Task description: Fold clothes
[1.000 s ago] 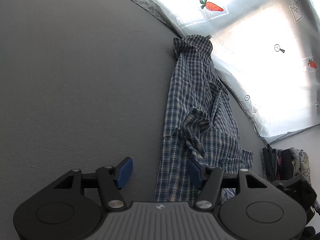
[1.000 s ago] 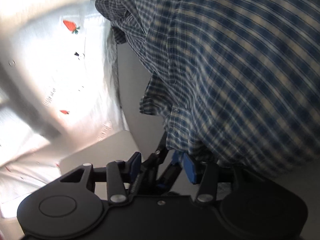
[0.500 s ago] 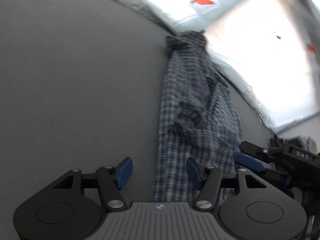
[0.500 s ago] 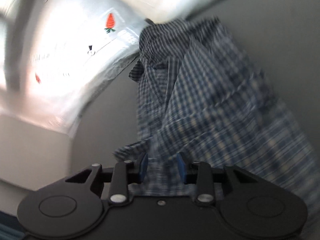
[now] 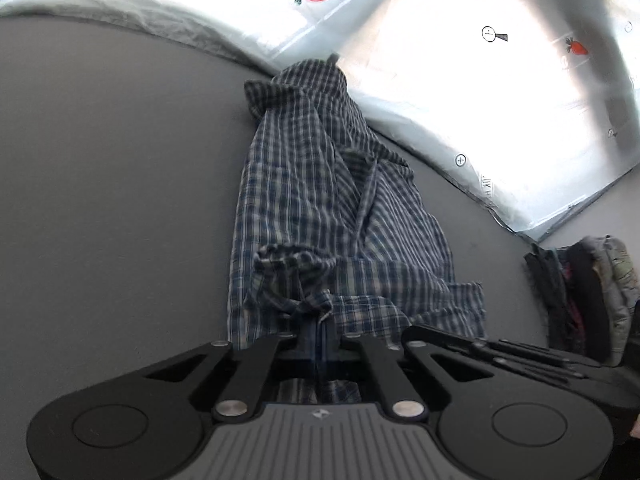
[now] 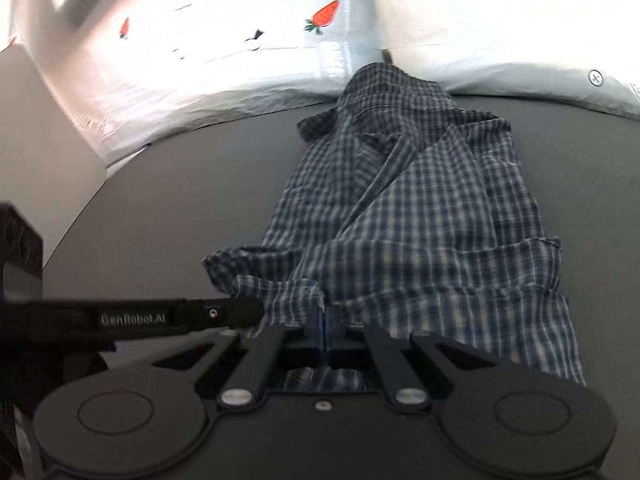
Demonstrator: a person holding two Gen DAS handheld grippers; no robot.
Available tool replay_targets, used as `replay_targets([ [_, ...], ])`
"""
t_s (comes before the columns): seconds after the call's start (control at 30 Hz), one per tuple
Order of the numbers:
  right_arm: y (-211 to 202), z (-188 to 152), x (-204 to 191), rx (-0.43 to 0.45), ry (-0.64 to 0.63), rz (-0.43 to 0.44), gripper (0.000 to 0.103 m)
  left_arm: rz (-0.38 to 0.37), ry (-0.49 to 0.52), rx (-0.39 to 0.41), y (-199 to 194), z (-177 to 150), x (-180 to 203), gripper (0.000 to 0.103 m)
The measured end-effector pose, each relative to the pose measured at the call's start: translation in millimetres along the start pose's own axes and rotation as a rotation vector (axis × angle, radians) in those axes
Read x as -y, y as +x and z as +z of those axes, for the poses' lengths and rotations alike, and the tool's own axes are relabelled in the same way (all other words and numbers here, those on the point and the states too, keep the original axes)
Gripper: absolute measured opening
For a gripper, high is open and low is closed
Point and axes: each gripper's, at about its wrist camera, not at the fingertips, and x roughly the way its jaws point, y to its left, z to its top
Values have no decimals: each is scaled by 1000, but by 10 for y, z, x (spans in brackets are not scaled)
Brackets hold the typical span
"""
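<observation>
Shirt (image 5: 320, 208) lies lengthwise, rumpled, partly gathered, not yet a tidy fold. You have left gripper (image 5: 318, 332) and right gripper (image 6: 324, 330) both clamped on its near hem.

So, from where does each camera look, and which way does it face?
Left wrist: sits on the left gripper, faces along the table over the shirt toward the white sheet; the right gripper shows at right.
Right wrist: sits on the right gripper, faces the same way over the shirt; the left gripper enters at left.
Shared: shirt, table, sheet, both grippers shut on the near hem.
</observation>
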Motion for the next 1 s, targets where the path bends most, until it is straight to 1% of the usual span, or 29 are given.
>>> replay_targets([
  [0.03, -4, 8, 33, 7, 22, -5, 3, 14, 0, 8, 9, 6, 1, 3],
  [0.1, -94, 1, 93, 47, 49, -53, 15, 32, -34, 25, -18, 16, -27, 3],
  [0.13, -154, -8, 123, 71, 60, -86, 19, 38, -42, 45, -64, 31, -34, 7],
  [0.17, -226, -20, 165, 95, 73, -115, 34, 40, -44, 78, -139, 45, -38, 10],
  [0.2, -320, -39, 228, 118, 88, -139, 45, 43, -48, 111, -226, 55, -46, 22],
  [0.23, -413, -58, 290, 141, 103, -162, 45, 51, -60, 127, -305, 56, -59, 32],
  [0.27, -499, -94, 362, 157, 136, -174, 45, 61, -75, 135, -380, 52, -74, 35],
  [0.3, -574, -160, 450, 159, 196, -167, 49, 71, -90, 144, -454, 48, -90, 39],
  [0.37, -723, -292, 625, 164, 317, -151, 52, 88, -130, 134, -596, -11, -123, 43],
  [0.43, -872, -424, 801, 169, 439, -136, 59, 88, -173, 106, -739, -127, -146, 53],
  [0.47, -947, -489, 889, 171, 499, -128, 65, 87, -194, 93, -801, -201, -149, 55],
  [0.5, -1021, -555, 977, 173, 560, -120, 68, 87, -215, 80, -856, -285, -149, 60],
  [0.53, -1082, -645, 1057, 173, 630, -106, 69, 86, -237, 66, -914, -380, -144, 62],
  [0.63, -1174, -1032, 1254, 159, 883, -27, 74, 57, -313, 41, -1029, -672, -97, 66],
  [0.67, -1145, -1153, 1310, 148, 956, 18, 76, 39, -347, 40, -1064, -782, -95, 66],
  [0.73, -1079, -1380, 1412, 123, 1094, 104, 76, -12, -438, 37, -1079, -977, -115, 70],
  [0.8, -976, -1537, 1462, 97, 1197, 168, 76, -58, -511, 29, -1016, -1094, -129, 70],
  [0.87, -888, -1616, 1473, 96, 1252, 218, 76, -86, -549, 43, -942, -1154, -123, 70],
  [0.9, -850, -1636, 1472, 99, 1267, 234, 76, -87, -553, 54, -906, -1166, -117, 70],
  [1.0, -765, -1627, 1444, 105, 1276, 245, 76, -69, -583, 90, -791, -1165, -118, 69],
])
